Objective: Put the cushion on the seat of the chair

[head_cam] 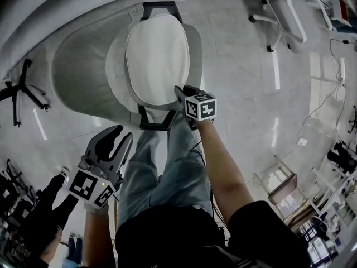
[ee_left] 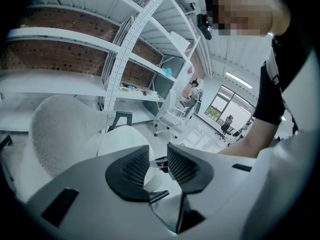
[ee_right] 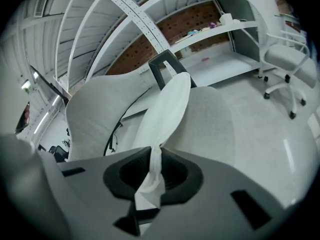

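Note:
A white oval cushion (head_cam: 156,57) lies over the seat of a grey shell chair (head_cam: 78,66) with a black frame. My right gripper (head_cam: 181,92) is at the cushion's near right edge, shut on a pinched fold of the fabric; in the right gripper view the cushion (ee_right: 170,109) runs from between the pads of that gripper (ee_right: 159,171) up over the chair (ee_right: 215,129). My left gripper (head_cam: 117,135) hangs apart at the lower left, open and with nothing in it. In the left gripper view this gripper (ee_left: 157,164) points at the cushion (ee_left: 122,139) and the chair back (ee_left: 60,129).
The person's jeans-clad legs (head_cam: 167,166) stand right before the chair. A white office chair (head_cam: 284,10) is at the far right, a black stand (head_cam: 22,88) at the left. White shelving (ee_left: 125,49) rises behind the chair. Small furniture (head_cam: 281,186) stands at the right.

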